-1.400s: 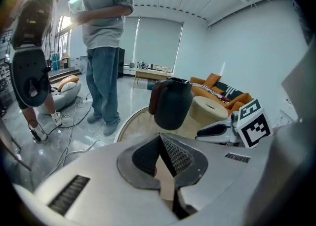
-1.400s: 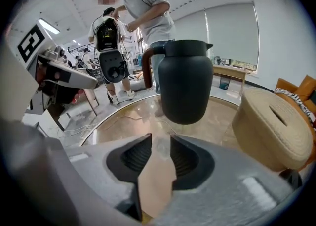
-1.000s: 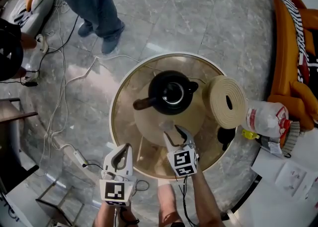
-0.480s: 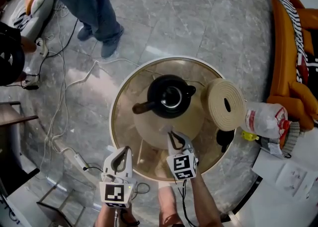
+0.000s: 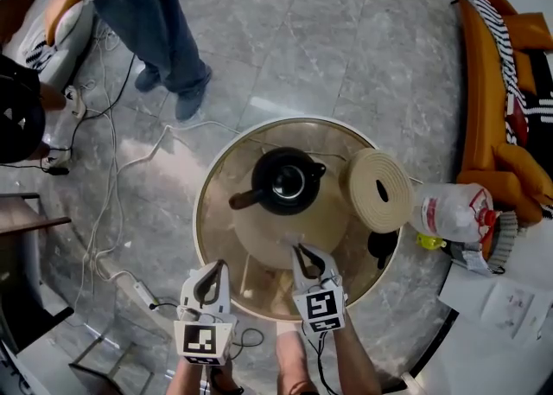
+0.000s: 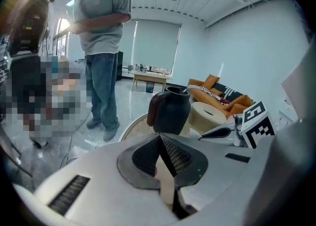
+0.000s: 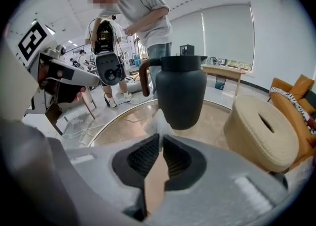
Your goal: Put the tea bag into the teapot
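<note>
A black teapot (image 5: 283,181) with its top uncovered stands on a beige mat in the middle of the round table (image 5: 214,212). In the right gripper view the teapot (image 7: 181,91) rises just beyond the jaws. My right gripper (image 5: 304,251) sits on the near side of the teapot, a short way from it. Its jaws are pressed together on a white, half-clear tea bag (image 7: 160,120) that sticks up past the tips of the right gripper (image 7: 161,138). My left gripper (image 5: 212,266) hangs at the table's near-left edge, shut and with nothing in it; the left gripper (image 6: 160,140) faces the teapot (image 6: 170,110).
A beige ribbed round disc (image 5: 378,189) lies on the table right of the teapot. A person in jeans (image 5: 164,30) stands beyond the table at the far left. Cables (image 5: 111,168) trail over the floor at the left. An orange sofa (image 5: 492,108) and a plastic bag (image 5: 454,210) are at the right.
My right gripper's jaws, wide open a second ago, have come together on the tea bag. The left gripper has barely moved.
</note>
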Demonstrator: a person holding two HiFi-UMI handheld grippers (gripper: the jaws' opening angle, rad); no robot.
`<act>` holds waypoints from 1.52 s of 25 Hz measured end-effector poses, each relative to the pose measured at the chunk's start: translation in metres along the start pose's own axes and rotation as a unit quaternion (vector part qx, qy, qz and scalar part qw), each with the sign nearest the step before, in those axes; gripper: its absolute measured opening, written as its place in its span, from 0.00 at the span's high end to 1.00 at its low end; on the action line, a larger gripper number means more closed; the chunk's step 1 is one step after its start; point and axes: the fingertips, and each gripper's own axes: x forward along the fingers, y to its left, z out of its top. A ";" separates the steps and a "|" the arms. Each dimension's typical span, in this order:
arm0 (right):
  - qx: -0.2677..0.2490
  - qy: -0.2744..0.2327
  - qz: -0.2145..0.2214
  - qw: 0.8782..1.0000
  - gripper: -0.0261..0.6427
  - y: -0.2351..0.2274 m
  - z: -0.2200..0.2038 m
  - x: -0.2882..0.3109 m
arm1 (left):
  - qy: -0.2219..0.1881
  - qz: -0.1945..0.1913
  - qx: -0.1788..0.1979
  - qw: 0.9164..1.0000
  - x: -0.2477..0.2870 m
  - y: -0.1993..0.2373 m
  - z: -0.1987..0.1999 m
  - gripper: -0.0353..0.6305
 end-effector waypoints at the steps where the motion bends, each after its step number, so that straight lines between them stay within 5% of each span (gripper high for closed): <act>1: 0.002 -0.005 -0.002 1.000 0.93 0.000 0.005 -0.005 | -0.001 -0.001 0.000 1.000 -0.002 -0.001 0.004 0.93; 3: 0.005 -0.016 -0.005 1.000 0.93 0.000 0.018 -0.016 | -0.003 0.001 -0.018 1.000 -0.005 -0.004 0.013 0.93; 8: 0.005 -0.055 -0.017 0.998 0.93 -0.003 0.057 -0.046 | -0.010 -0.004 0.015 1.000 -0.015 -0.006 0.030 0.93; 20: -0.007 -0.122 -0.041 0.992 0.93 -0.022 0.137 -0.095 | -0.032 0.002 0.009 0.999 -0.043 -0.018 0.080 0.93; 38: -0.040 -0.139 -0.031 0.989 0.93 -0.040 0.201 -0.058 | -0.050 0.045 -0.017 0.998 -0.058 0.005 0.110 0.93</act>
